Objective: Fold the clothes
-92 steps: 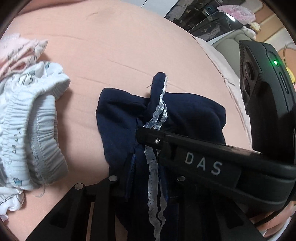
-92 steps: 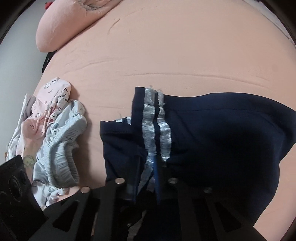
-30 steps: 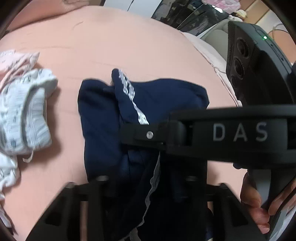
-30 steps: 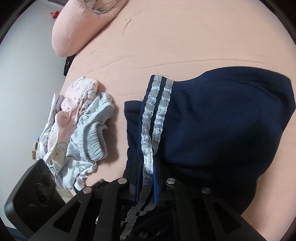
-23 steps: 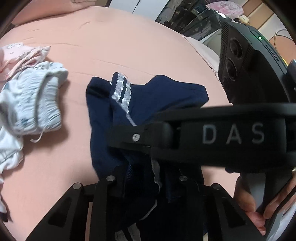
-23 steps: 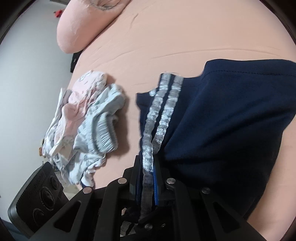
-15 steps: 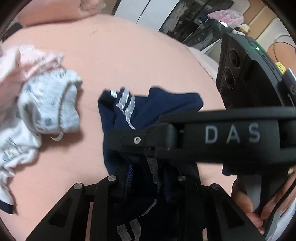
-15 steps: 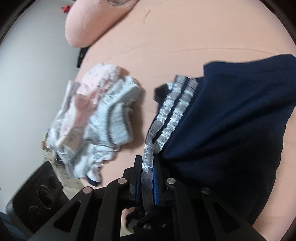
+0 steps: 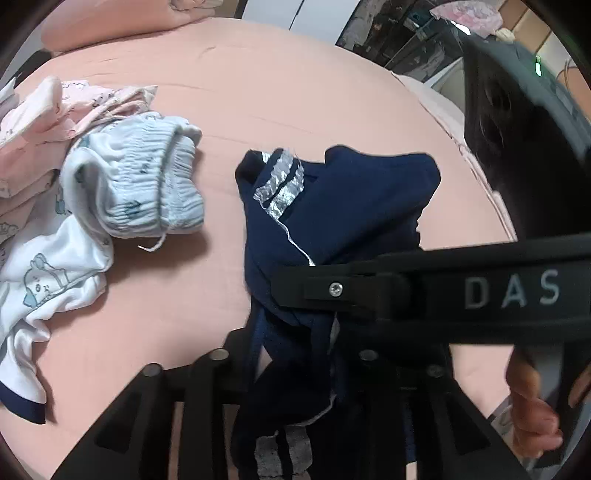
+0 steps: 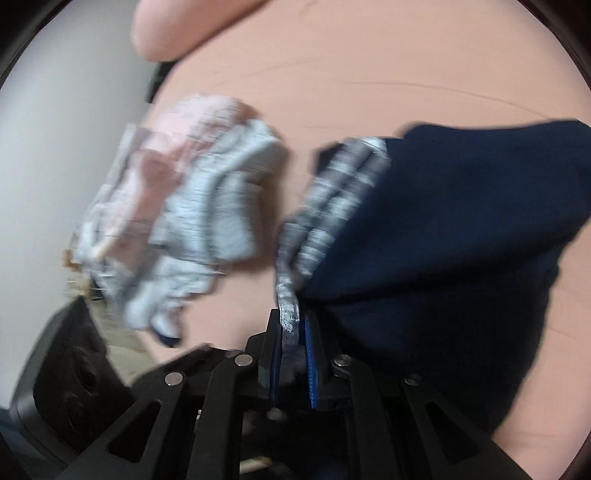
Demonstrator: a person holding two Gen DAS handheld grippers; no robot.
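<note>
A navy garment (image 9: 343,206) with two silver stripes (image 9: 280,184) hangs over the pink bed (image 9: 295,92), lifted from it at my end. My left gripper (image 9: 291,332) is shut on its near edge. My right gripper (image 10: 291,332) is shut on the silver-striped edge (image 10: 288,306); the navy cloth (image 10: 461,240) hangs to its right. The right gripper's black body (image 9: 480,288) crosses the left wrist view just above the left gripper. The right wrist view is motion-blurred.
A heap of pale blue, white and pink clothes (image 9: 125,192) lies on the bed left of the navy garment, also seen blurred in the right wrist view (image 10: 192,206). A pink pillow (image 9: 110,18) is at the bed's head. Dark furniture (image 9: 406,40) stands beyond the bed.
Both grippers have risen and drawn back with the navy garment, lifting it off the bed. The pile of light clothes now shows more fully at left.
</note>
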